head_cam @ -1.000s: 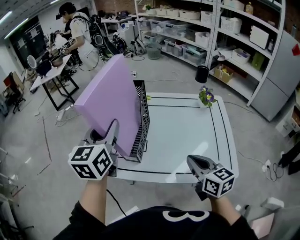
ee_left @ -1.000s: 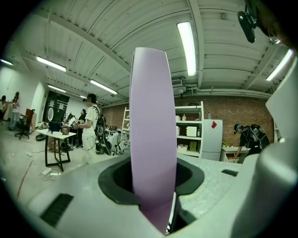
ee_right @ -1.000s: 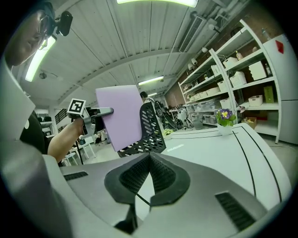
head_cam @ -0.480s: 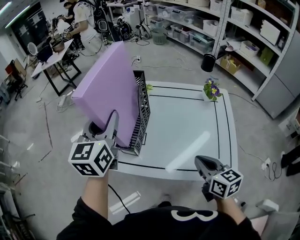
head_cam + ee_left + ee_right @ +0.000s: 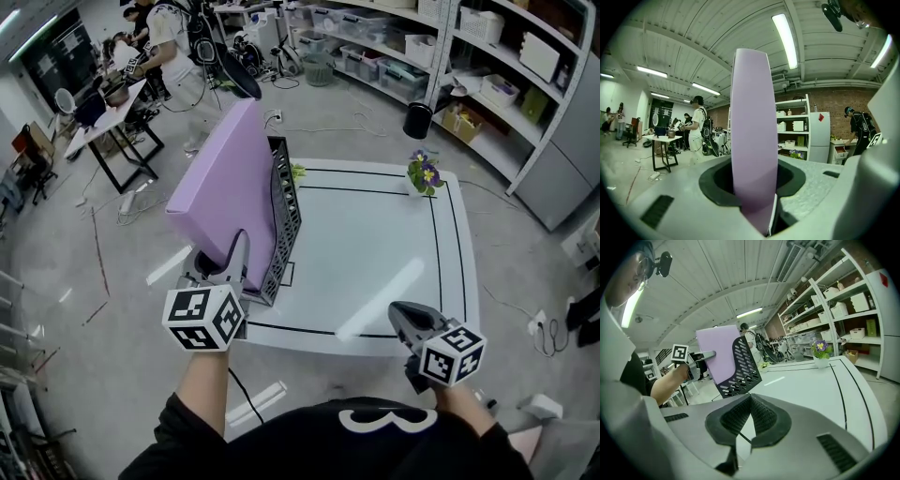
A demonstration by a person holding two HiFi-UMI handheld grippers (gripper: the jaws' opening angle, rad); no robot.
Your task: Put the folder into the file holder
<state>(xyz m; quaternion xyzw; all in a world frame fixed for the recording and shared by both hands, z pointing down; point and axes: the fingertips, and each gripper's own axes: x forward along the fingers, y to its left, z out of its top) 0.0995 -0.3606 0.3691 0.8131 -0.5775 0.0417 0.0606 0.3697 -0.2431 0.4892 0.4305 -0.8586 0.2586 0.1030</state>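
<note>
**A:** Left jaws, quick?

**B:** My left gripper [image 5: 234, 263] is clamped on the lilac folder [image 5: 753, 136] at its near lower edge. The jaws are about half apart, and the folder's thickness fills the gap.

**A:** Where's the folder sitting?

**B:** Left of center in the head view, standing on edge with its top leaning toward the left of the frame. Its right face is against the black perforated file holder [image 5: 282, 220]. I can't tell whether the bottom is inside a slot.

**A:** And the holder?

**B:** Upright at the left edge of the white table [image 5: 375, 258], on the black border line.

**A:** Right side?

**B:** My right gripper [image 5: 750, 398] has its pad tips together with nothing between them. It's at the lower right of the head view, over the table's near edge and well apart from the folder.

**A:** Anything else?

**B:** There's a potted flower [image 5: 422, 172] at the table's far right corner. A person [image 5: 161, 36] is standing by a desk at upper left.
</note>
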